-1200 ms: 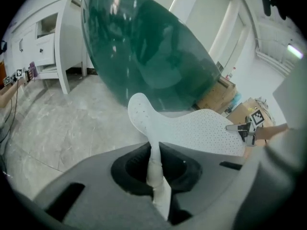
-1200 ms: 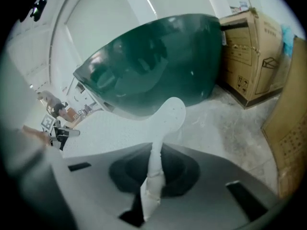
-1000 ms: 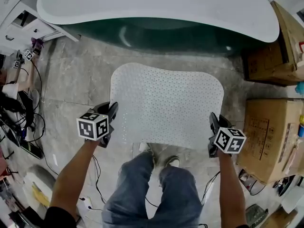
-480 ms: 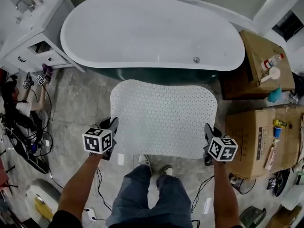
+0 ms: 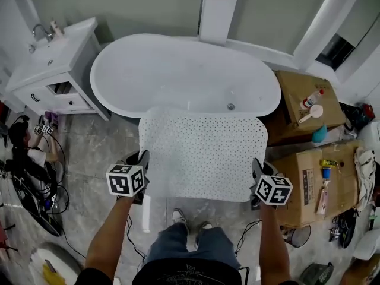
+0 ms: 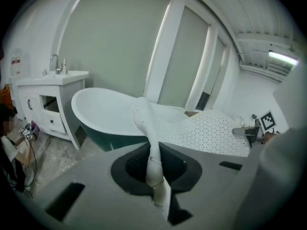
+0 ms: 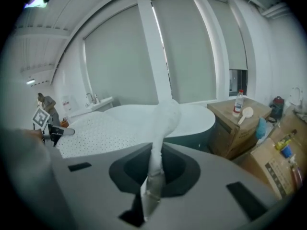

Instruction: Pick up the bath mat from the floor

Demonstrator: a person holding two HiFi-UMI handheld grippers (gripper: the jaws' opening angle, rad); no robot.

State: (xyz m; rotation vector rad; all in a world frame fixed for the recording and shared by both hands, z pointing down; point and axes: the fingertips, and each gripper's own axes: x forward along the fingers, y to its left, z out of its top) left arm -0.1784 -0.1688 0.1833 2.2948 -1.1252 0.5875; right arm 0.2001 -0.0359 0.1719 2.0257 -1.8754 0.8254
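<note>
The white perforated bath mat (image 5: 200, 153) hangs stretched in the air between my two grippers, high above the floor, its far edge in front of the bathtub. My left gripper (image 5: 142, 170) is shut on the mat's near left corner, and the pinched edge of the mat (image 6: 154, 171) runs up between its jaws. My right gripper (image 5: 255, 177) is shut on the near right corner, where the mat (image 7: 154, 174) is folded between its jaws. From the left gripper view the right gripper (image 6: 247, 132) shows across the mat; from the right gripper view the left gripper (image 7: 55, 131) shows likewise.
A white bathtub (image 5: 178, 76) with a dark green outer wall stands ahead. A white vanity with sink (image 5: 50, 70) is at the left. Cardboard boxes (image 5: 303, 103) with bottles stand at the right. Cables (image 5: 35, 183) lie on the floor at the left. The person's legs (image 5: 184, 242) are below.
Both grippers have risen with the mat held between them; the floor and tub look farther below, and the whole tub, vanity and window wall have come into view.
</note>
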